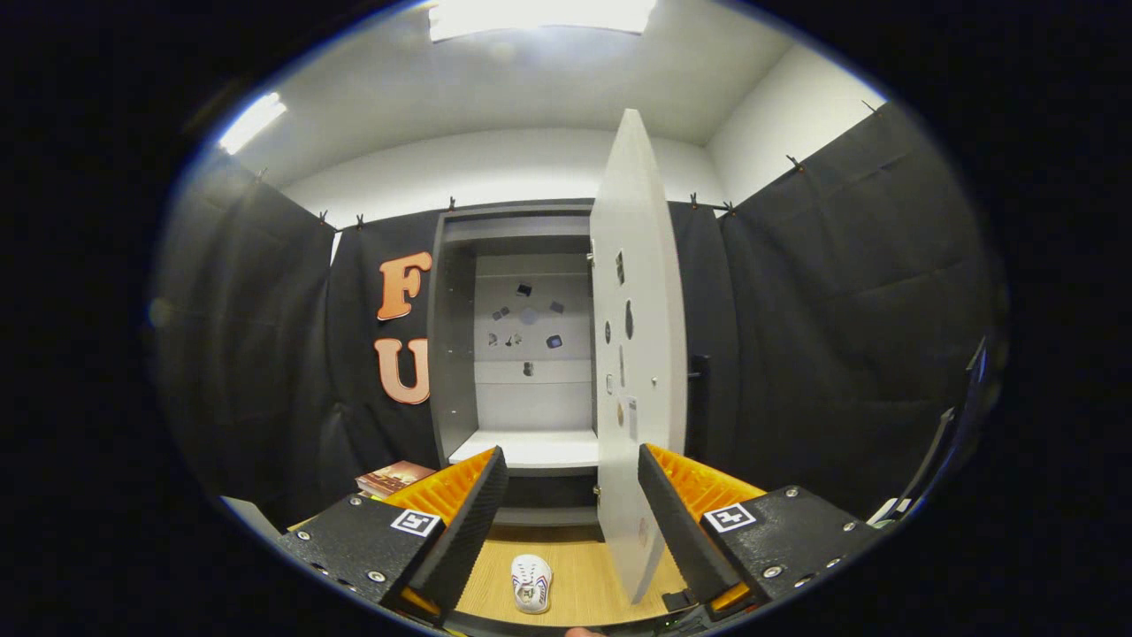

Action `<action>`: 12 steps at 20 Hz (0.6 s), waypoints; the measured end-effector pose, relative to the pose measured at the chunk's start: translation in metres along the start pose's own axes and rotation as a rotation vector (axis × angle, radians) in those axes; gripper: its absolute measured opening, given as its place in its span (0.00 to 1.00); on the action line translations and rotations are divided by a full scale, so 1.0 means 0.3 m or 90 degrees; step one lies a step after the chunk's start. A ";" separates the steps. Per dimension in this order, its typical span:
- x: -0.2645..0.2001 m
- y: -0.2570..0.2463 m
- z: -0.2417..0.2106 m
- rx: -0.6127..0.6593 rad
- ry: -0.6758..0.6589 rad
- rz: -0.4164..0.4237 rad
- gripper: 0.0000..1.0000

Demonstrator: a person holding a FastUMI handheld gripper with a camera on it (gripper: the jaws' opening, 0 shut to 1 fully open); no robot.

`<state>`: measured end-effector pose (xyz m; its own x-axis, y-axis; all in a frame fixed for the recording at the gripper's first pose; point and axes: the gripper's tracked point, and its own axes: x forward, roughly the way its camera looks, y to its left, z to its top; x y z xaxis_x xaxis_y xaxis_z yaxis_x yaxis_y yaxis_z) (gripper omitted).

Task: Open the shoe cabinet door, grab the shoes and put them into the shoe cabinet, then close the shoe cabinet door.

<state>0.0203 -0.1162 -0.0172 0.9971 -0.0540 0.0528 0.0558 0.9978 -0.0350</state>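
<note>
The shoe cabinet (455,354) stands ahead against the black cloth, and its white door (638,354) is swung wide open toward me, edge-on, hinged on the right. Inside, a white shelf (531,447) lies bare, with small dark stickers on the back panel. A small white shoe (531,583) with coloured stripes lies on the wooden floor (575,566), low between my fingers and closer to me than the cabinet. My gripper (570,522) is open with nothing between its fingers. The door's lower edge hangs just left of my right finger (676,522).
A brown book (393,479) lies on the floor left of the cabinet, behind my left finger. Black cloth walls close in both sides. A dark stand with a white part (929,469) leans at the far right.
</note>
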 end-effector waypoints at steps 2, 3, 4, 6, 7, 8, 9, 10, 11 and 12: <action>0.017 0.043 -0.012 -0.006 0.005 0.002 0.93; 0.026 0.069 -0.018 -0.007 0.006 0.004 0.93; 0.034 0.085 -0.023 -0.007 0.007 0.003 0.93; 0.044 0.120 -0.026 -0.013 0.009 0.001 0.93; 0.055 0.143 -0.031 -0.018 0.010 0.002 0.93; 0.066 0.161 -0.035 -0.021 0.012 0.001 0.93; 0.076 0.180 -0.044 -0.023 0.015 0.002 0.93; 0.084 0.197 -0.054 -0.022 0.018 0.003 0.93; 0.094 0.211 -0.065 -0.022 0.020 0.003 0.93; 0.101 0.224 -0.077 -0.019 0.022 0.002 0.93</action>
<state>0.0554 -0.0517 -0.0409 0.9985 -0.0520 0.0182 0.0531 0.9965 -0.0647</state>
